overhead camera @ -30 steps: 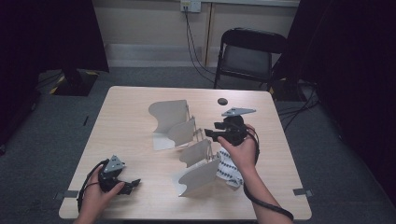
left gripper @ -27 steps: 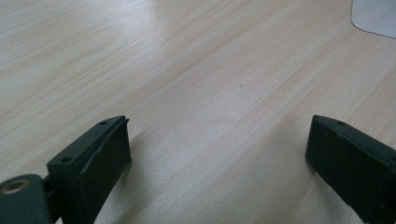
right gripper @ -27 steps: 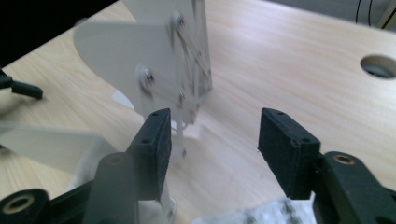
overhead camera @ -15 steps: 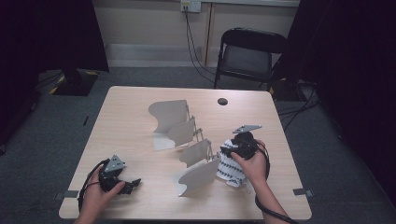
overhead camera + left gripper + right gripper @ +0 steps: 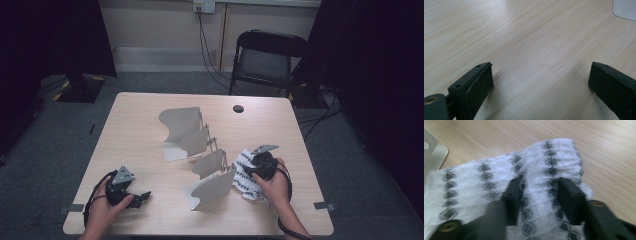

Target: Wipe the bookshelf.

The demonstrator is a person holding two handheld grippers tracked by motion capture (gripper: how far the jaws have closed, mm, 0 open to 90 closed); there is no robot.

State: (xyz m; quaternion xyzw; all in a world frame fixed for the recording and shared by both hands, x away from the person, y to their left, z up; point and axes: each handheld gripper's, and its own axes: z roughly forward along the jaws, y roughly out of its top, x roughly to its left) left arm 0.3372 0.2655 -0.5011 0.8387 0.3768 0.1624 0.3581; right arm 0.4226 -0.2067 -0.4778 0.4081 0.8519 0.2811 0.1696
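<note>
The right gripper (image 5: pixel 255 167) now sits low on the white cloth with rows of black diamond motifs (image 5: pixel 246 176), which lies crumpled on the pale wooden tabletop (image 5: pixel 150 140) near the right front edge, just right of the nearest white curved panel of the divider rack (image 5: pixel 210 189). A second ago I had this gripper higher and farther back, above the rack's middle panels; I have since brought it down and toward the near edge onto the cloth. Its jaws have just been closing, and in the right gripper view a raised fold of the cloth (image 5: pixel 537 182) stands between them, with the fabric bunched against both inner faces. I judge that the pinch is taking hold but is not yet proven firm; a lift would test it.

The left gripper (image 5: pixel 142 196) rests at the near left of the tabletop, in the same place as before, well apart from the cloth. Its jaws stand wide apart with bare wood between them in the left gripper view.

I take the work in hand to be picking up the cloth, and the descent marks the change from approach to grasp.
</note>
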